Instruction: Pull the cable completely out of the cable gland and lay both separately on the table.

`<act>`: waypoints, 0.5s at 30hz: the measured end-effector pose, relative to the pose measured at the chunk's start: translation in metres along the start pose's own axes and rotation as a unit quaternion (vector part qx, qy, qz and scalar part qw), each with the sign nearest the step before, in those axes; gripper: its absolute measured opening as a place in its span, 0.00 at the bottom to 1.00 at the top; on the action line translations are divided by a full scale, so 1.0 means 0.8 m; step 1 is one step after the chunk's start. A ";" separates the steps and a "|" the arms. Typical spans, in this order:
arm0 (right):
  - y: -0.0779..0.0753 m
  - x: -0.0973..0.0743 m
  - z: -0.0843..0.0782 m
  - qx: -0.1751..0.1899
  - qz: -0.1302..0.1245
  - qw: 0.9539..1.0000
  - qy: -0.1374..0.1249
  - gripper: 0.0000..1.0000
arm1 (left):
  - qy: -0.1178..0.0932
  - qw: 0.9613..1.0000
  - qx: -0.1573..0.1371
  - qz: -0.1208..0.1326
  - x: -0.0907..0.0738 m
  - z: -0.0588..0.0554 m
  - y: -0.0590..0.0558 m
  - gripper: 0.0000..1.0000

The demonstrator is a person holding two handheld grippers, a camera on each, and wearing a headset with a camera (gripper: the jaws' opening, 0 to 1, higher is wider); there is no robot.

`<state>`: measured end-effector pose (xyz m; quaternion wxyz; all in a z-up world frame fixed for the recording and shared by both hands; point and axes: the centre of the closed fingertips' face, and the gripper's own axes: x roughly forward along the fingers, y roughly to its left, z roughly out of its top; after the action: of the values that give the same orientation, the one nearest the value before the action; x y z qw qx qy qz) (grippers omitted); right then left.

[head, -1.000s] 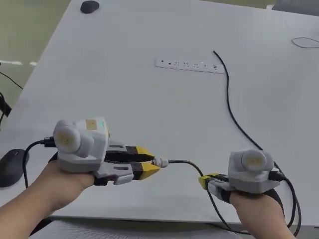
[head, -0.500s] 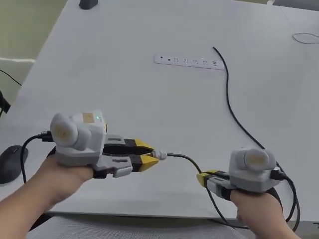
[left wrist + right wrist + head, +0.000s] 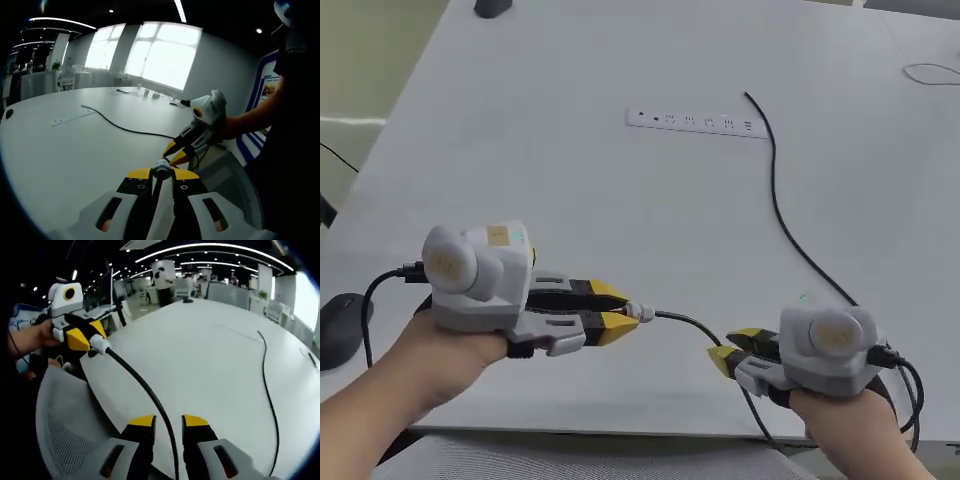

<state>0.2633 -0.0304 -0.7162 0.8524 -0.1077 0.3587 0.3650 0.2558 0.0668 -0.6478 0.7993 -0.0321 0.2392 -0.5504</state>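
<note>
My left gripper is shut on a small white cable gland, held just above the table's near edge. A thin black cable leaves the gland and curves right, down between the jaws of my right gripper. Those jaws stand slightly apart, and the cable runs loose through the gap of my right gripper. In the right gripper view the gland sits at the yellow tips of the left gripper. In the left gripper view the gland is pinched in my left gripper, with the right gripper beyond.
A white power strip lies at mid-table, and a long black cord runs from it toward the near right. A dark mouse sits at the left edge, another at the far end. The white table is otherwise bare.
My right gripper's jaws have parted and let go of the cable. The left gripper still holds the gland in about the same place.
</note>
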 end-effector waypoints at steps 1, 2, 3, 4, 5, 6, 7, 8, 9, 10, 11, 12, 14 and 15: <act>0.003 -0.003 0.007 -0.016 0.001 1.000 -0.004 0.18 | 0.000 1.000 0.000 0.000 0.000 0.000 0.000 0.15; 0.007 -0.005 0.016 -0.037 0.003 0.999 -0.010 0.18 | 0.001 1.000 0.000 0.000 0.000 0.000 0.001 0.15; 0.013 -0.007 0.024 -0.053 0.010 0.998 -0.015 0.19 | 0.001 1.000 0.000 0.000 0.000 0.000 0.001 0.15; 0.018 -0.008 0.033 -0.067 0.014 0.998 -0.018 0.19 | 0.001 1.000 0.000 0.000 0.000 0.000 0.001 0.15; 0.022 -0.009 0.040 -0.077 0.015 0.997 -0.022 0.20 | 0.001 1.000 0.000 0.000 0.000 0.000 0.001 0.15; 0.029 -0.009 0.053 -0.092 0.023 0.995 -0.034 0.20 | 0.002 1.000 0.000 0.000 0.000 0.000 0.002 0.15; 0.035 -0.009 0.060 -0.098 0.029 0.994 -0.038 0.20 | 0.001 1.000 -0.001 -0.001 0.000 0.000 0.002 0.15; 0.039 -0.008 0.066 -0.108 0.033 0.993 -0.041 0.20 | 0.001 1.000 -0.003 -0.001 0.000 0.000 0.002 0.15; 0.044 -0.006 0.073 -0.127 0.034 0.990 -0.042 0.20 | 0.002 1.000 -0.008 -0.001 -0.001 0.000 0.003 0.15; 0.047 -0.005 0.076 -0.140 0.036 0.989 -0.041 0.20 | 0.001 1.000 -0.007 -0.001 -0.001 0.000 0.003 0.15; 0.053 -0.002 0.079 -0.157 0.040 0.986 -0.038 0.19 | 0.002 1.000 -0.005 -0.001 -0.001 0.000 0.003 0.15; 0.057 0.001 0.080 -0.166 0.045 0.984 -0.035 0.19 | 0.001 1.000 -0.004 -0.001 -0.001 0.001 0.003 0.15; 0.059 0.007 0.077 -0.194 0.039 0.980 -0.020 0.16 | 0.001 1.000 -0.005 -0.001 -0.001 0.001 0.002 0.15; 0.061 0.009 0.075 -0.202 0.040 0.979 -0.013 0.15 | 0.001 1.000 -0.005 -0.002 -0.001 0.001 0.002 0.15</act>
<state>0.2649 0.0350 -0.6741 0.8025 -0.2580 0.2703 0.4652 0.2573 0.0680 -0.6473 0.7979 -0.0358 0.2425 -0.5507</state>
